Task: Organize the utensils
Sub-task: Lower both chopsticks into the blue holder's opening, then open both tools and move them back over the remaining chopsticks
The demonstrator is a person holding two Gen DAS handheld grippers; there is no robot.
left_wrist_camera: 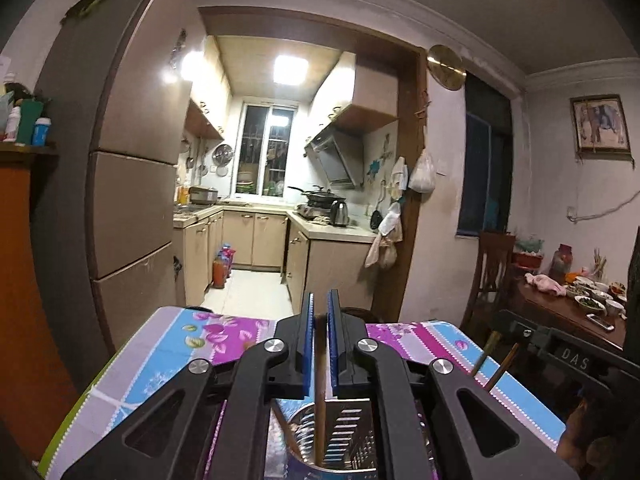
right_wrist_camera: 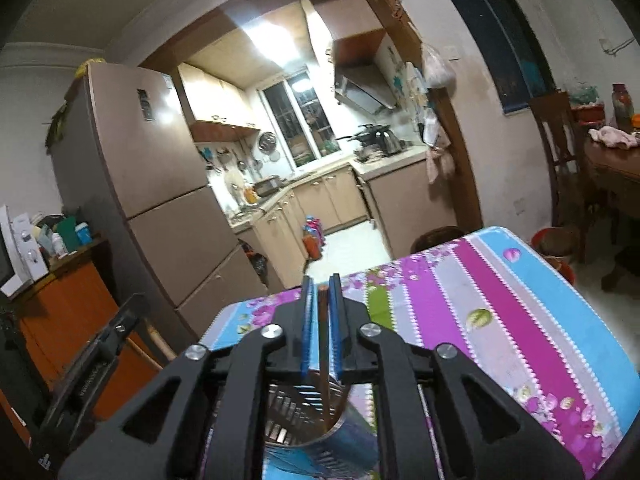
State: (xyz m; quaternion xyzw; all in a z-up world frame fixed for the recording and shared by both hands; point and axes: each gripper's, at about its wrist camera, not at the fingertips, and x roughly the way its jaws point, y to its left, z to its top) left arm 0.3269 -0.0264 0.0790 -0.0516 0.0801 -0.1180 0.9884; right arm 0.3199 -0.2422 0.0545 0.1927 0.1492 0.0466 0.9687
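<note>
My left gripper (left_wrist_camera: 319, 312) is shut on a brown chopstick (left_wrist_camera: 320, 412) that runs down between the blue pads into a slotted steel utensil holder (left_wrist_camera: 348, 436) below it. My right gripper (right_wrist_camera: 321, 294) is shut on another brown chopstick (right_wrist_camera: 325, 392), whose lower end goes into the same kind of steel holder (right_wrist_camera: 304, 416). In the left wrist view the right gripper's body shows at the right with chopstick ends (left_wrist_camera: 496, 364) below it. The holder stands on a table with a striped floral cloth (right_wrist_camera: 500, 312).
Ahead is a kitchen doorway (left_wrist_camera: 264, 240) with a brown fridge (left_wrist_camera: 132, 184) on the left. A wooden cabinet (right_wrist_camera: 68, 320) stands left of the table. A dining table with dishes (left_wrist_camera: 580, 304) and a chair (left_wrist_camera: 492, 264) stand to the right.
</note>
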